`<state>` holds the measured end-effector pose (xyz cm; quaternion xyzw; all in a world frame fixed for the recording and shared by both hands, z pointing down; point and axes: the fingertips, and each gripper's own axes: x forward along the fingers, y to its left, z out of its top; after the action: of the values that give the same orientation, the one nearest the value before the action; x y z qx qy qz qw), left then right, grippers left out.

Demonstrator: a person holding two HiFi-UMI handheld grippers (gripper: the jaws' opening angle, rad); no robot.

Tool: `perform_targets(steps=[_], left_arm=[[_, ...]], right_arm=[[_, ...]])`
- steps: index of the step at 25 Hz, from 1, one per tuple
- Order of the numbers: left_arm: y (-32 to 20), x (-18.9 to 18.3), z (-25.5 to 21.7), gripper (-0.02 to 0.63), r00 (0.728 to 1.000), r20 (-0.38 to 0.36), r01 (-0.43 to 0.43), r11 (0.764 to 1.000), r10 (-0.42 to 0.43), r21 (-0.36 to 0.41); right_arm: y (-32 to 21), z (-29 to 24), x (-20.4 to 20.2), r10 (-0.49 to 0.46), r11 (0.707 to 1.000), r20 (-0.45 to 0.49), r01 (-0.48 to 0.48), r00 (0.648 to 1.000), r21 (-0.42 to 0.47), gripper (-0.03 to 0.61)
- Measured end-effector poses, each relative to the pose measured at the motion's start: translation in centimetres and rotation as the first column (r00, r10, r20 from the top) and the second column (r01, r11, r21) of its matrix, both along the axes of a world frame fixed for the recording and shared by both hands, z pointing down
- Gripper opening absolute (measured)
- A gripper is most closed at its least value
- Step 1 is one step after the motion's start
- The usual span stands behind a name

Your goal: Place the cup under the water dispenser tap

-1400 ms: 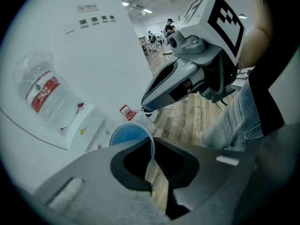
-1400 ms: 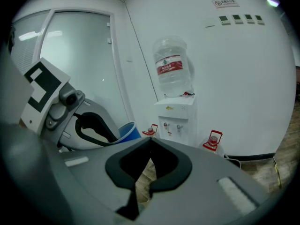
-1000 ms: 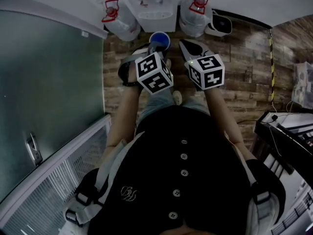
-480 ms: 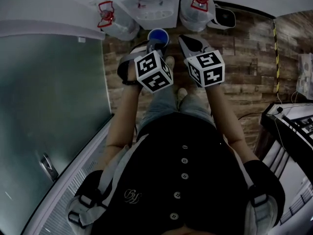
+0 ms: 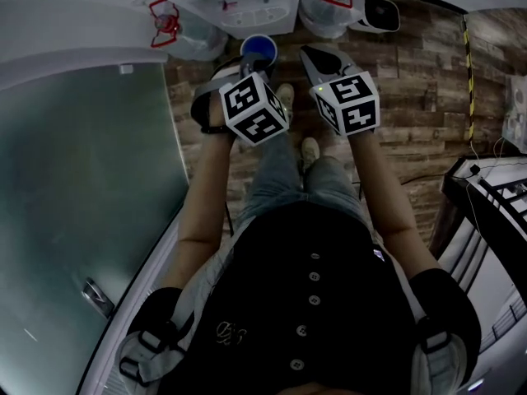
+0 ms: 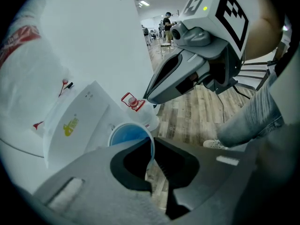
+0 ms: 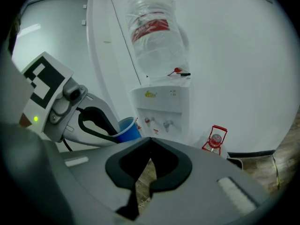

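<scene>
The cup (image 5: 258, 48) before the water dispenser (image 5: 239, 8)

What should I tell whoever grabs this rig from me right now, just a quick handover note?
Left tongs: shut on the rim of the blue cup.
Right tongs: shut, empty, held beside the left.
Cup: in the air in front of the white water dispenser, not yet under its taps.
Done: cup picked up and brought close to the dispenser.
Left: bring the cup in under a tap, set it down there, release.
</scene>
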<state>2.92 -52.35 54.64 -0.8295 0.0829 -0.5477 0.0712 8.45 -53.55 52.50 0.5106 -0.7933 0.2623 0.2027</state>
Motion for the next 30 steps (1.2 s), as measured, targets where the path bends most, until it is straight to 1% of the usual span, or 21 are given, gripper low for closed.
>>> perform_targets(steps=[3,8,11,17,22,30], left_arm=[[-0.9,-0.1,0.9,0.021,1.0,-0.001,0.011,1.0,-0.011,-0.008],[-2.3,0.1,3.2,0.021,1.0,-0.008,0.018,0.999,-0.018,-0.051],[-3.2,0.3,4.4,0.021,1.0,-0.012,0.022,0.998,-0.023,-0.059],[-4.0,0.9,6.8,0.021,1.0,0.0,-0.026,0.998,0.026,-0.055],[-4.4,0.9,9.3,0.021,0.999,0.014,-0.038,0.997,0.039,-0.068],[-4.7,1.5,13.0,0.021,0.998,0.026,-0.053,0.995,0.056,-0.089]], right_arm=[[-0.8,1.1,0.3,0.002,1.0,-0.017,-0.002,1.0,-0.011,0.0],[-2.2,3.3,0.0,0.024,0.999,0.009,-0.023,1.0,-0.04,0.0],[-2.9,4.9,-0.3,0.03,0.998,0.023,-0.028,0.999,-0.061,0.0],[-3.3,7.6,-0.6,0.014,0.997,0.018,-0.013,1.0,-0.079,0.0],[-4.1,9.5,-0.6,-0.006,0.997,-0.013,0.005,1.0,-0.078,0.0],[-4.4,13.0,-1.4,-0.009,0.995,0.009,0.01,1.0,-0.103,0.0]])
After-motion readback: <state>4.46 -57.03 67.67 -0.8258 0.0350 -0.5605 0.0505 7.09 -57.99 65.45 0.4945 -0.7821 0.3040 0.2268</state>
